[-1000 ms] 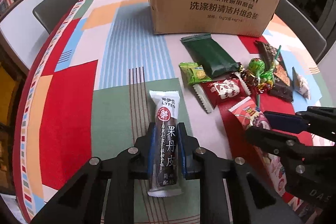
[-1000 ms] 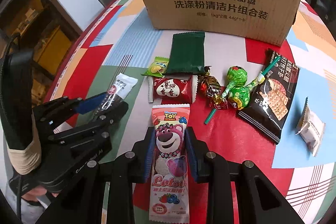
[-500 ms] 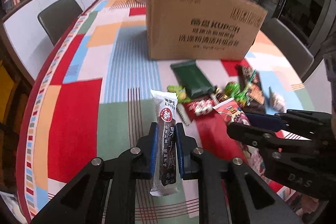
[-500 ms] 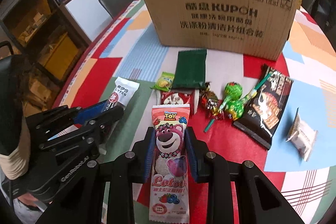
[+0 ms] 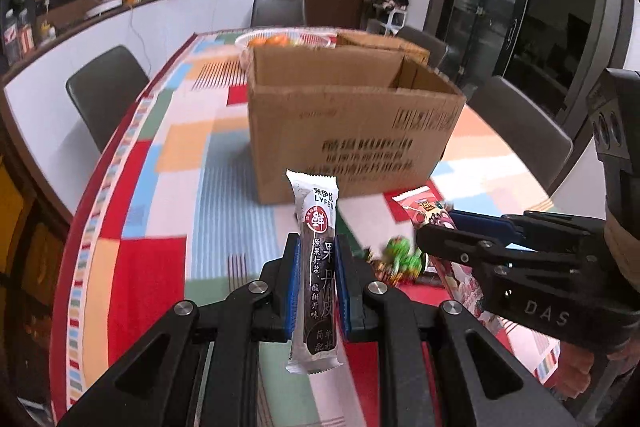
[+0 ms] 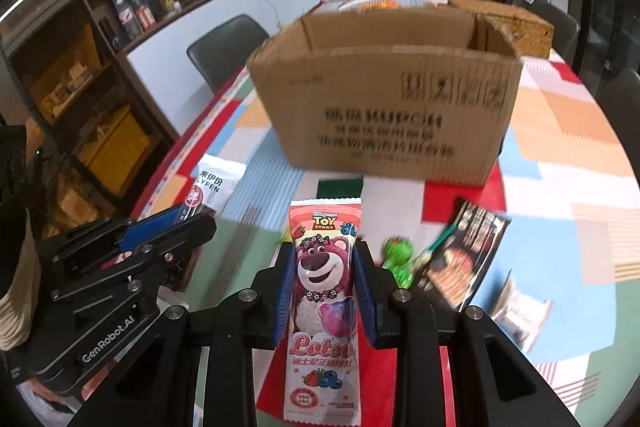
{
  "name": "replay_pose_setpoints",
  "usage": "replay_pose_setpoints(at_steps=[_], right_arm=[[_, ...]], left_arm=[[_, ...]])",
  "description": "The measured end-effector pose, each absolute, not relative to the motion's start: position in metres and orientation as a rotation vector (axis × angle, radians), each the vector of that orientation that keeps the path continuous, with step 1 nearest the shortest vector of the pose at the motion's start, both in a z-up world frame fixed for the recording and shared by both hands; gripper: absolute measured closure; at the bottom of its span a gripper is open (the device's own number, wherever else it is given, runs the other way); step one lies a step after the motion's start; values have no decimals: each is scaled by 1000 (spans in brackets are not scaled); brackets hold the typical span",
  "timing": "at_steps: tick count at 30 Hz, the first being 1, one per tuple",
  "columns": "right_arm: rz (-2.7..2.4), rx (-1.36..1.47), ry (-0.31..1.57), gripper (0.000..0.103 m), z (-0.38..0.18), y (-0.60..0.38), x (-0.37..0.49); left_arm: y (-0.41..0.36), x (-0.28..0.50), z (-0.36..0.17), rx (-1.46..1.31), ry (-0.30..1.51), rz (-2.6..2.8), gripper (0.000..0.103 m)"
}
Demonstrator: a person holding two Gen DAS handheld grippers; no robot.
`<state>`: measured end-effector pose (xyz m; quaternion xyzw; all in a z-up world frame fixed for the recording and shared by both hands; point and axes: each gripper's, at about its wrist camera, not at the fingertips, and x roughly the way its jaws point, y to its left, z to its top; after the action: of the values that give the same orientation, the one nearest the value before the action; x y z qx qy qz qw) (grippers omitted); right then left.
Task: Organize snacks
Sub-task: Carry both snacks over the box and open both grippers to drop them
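Note:
My left gripper [image 5: 317, 247] is shut on a dark fruit-leather bar [image 5: 317, 267] with a white top and holds it above the table. My right gripper [image 6: 324, 255] is shut on a pink Lotso snack bar [image 6: 325, 291], also lifted. Each gripper shows in the other's view, the right gripper [image 5: 436, 223] and the left gripper [image 6: 192, 219]. An open cardboard box [image 5: 352, 131] stands ahead of both, top open; it also shows in the right wrist view [image 6: 384, 99]. Its inside bottom is hidden.
On the patterned tablecloth [image 6: 560, 187] lie green lollipops [image 6: 400, 259], a black cracker pack [image 6: 464, 259], a small white packet [image 6: 516, 315] and a dark green pack [image 6: 340, 187]. A fruit basket [image 5: 280, 41] stands behind the box. Chairs [image 5: 108, 91] surround the table.
Both grippers have risen with their snack bars and tilted up, so the box's open top now shows. The snacks on the table lie lower in view.

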<state>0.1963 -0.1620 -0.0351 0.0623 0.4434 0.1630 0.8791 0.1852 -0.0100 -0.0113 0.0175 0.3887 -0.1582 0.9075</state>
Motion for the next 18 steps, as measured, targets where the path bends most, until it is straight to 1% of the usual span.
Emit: replay_pose_setpoints(at_steps=[12, 18], right_arm=[[298, 151, 775, 73, 20, -188, 229], [283, 150, 733, 73, 41, -194, 252]], left_arm=[[-31, 213, 41, 72, 673, -351, 86], [-39, 238, 59, 59, 656, -368, 86]])
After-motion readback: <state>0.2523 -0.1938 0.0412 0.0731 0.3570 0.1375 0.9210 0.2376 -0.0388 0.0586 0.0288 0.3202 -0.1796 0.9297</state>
